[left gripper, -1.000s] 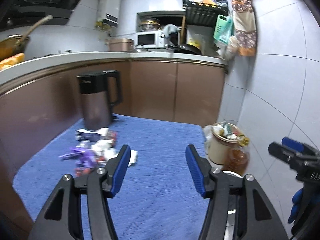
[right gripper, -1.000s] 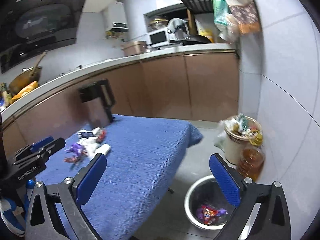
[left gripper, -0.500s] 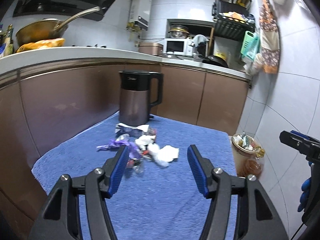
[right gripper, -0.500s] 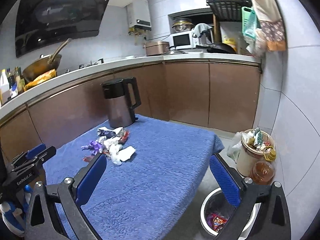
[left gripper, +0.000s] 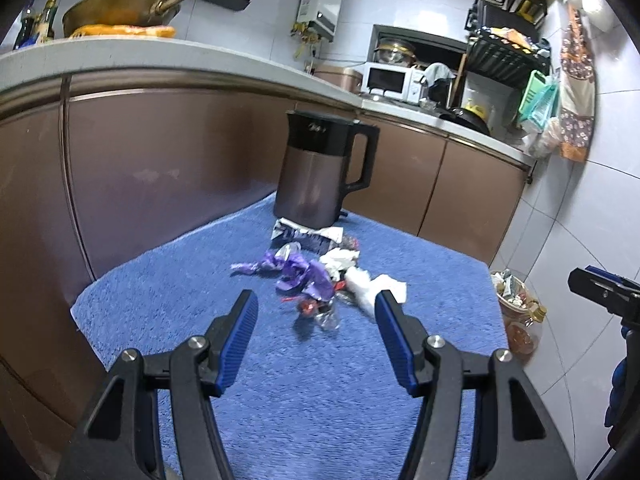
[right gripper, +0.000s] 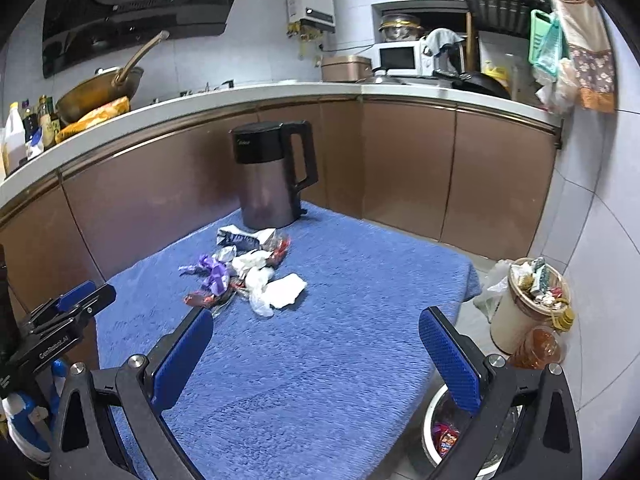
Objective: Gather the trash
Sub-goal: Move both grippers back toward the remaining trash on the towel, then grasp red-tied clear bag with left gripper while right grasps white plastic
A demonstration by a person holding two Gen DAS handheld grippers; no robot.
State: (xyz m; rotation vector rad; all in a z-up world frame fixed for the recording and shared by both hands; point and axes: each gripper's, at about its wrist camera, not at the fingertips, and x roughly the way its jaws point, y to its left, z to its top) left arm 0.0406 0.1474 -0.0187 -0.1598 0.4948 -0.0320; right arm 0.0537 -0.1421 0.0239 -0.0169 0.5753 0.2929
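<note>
Trash [left gripper: 316,280] [right gripper: 244,276], a loose heap of crumpled wrappers, lies on the blue cloth-covered table [left gripper: 320,392] [right gripper: 320,360], just ahead of the left gripper [left gripper: 316,344], whose blue-padded fingers [left gripper: 236,344] stand spread apart and hold nothing. Within the heap, a purple wrapper [left gripper: 300,274] [right gripper: 214,274] and a white tissue [left gripper: 378,292] [right gripper: 282,292] are distinguishable. Right gripper [right gripper: 316,364], likewise spread wide and empty, hovers over the table's near edge, well apart from the heap. Behind the heap an upright electric kettle [left gripper: 326,168] [right gripper: 272,176] stands on the cloth. On the floor to the right are a metal bin [right gripper: 444,436] containing wrappers and a full waste basket [left gripper: 514,298] [right gripper: 524,300].
</note>
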